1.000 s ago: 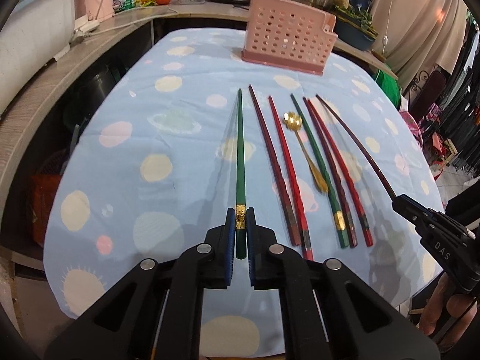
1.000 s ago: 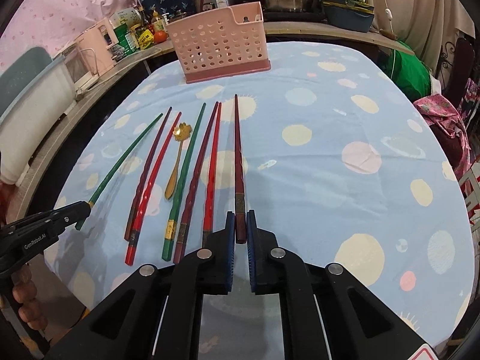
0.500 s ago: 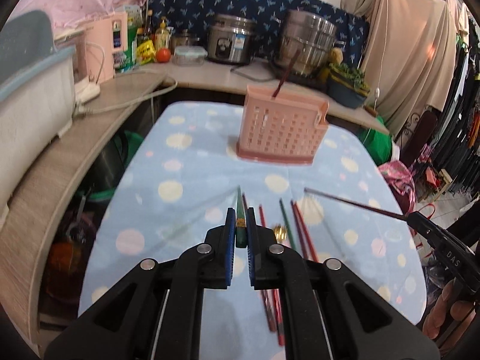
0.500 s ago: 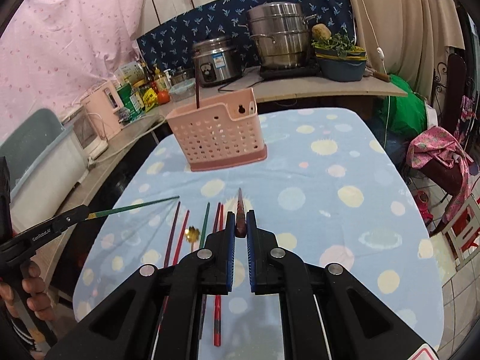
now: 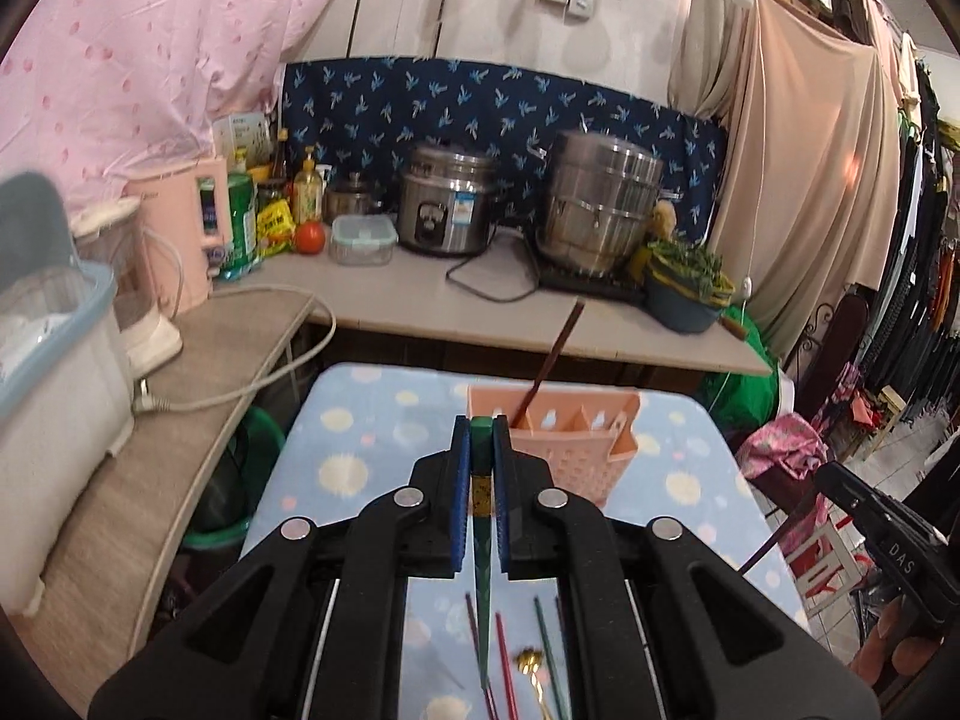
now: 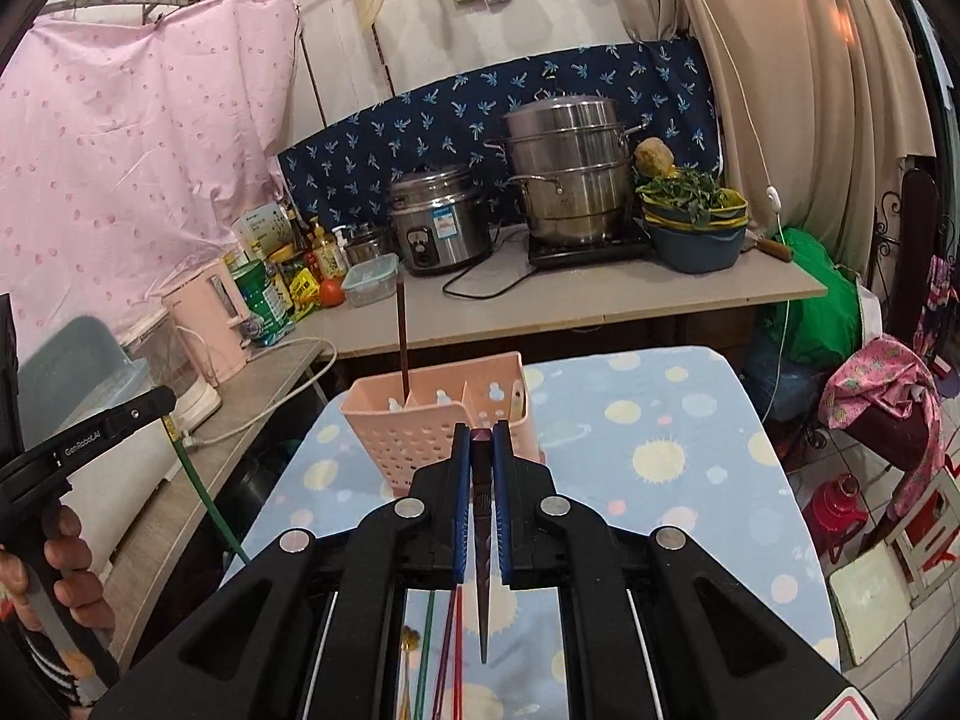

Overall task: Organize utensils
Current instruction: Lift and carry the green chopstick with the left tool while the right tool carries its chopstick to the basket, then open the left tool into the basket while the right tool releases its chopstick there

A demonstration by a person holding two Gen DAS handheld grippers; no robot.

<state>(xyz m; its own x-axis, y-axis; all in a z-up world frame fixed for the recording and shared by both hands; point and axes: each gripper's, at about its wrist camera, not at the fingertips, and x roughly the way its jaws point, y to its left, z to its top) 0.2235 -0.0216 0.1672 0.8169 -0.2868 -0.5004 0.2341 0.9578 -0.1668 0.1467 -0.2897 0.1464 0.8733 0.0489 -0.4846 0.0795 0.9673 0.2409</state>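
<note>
My left gripper (image 5: 480, 426) is shut on a green chopstick (image 5: 481, 570) that hangs point-down above the table. My right gripper (image 6: 480, 435) is shut on a dark red chopstick (image 6: 483, 576), also hanging point-down. Both are raised in front of the pink perforated utensil basket (image 5: 570, 444), which also shows in the right wrist view (image 6: 420, 438). One dark chopstick (image 6: 401, 336) stands in the basket's left compartment. Several red and green chopsticks (image 6: 447, 648) and a gold spoon (image 5: 531, 660) lie on the blue dotted tablecloth (image 6: 660, 450) below.
A counter (image 5: 420, 300) behind the table holds a rice cooker (image 5: 447, 207), a steel steamer pot (image 5: 600, 210), a bowl of greens, bottles and a pink kettle. A white bin (image 5: 54, 348) stands left. Clothes hang at the right.
Both grippers have lifted their chopsticks off the table and tilted them until they hang tip-down. The view rose from the tabletop to the basket and counter.
</note>
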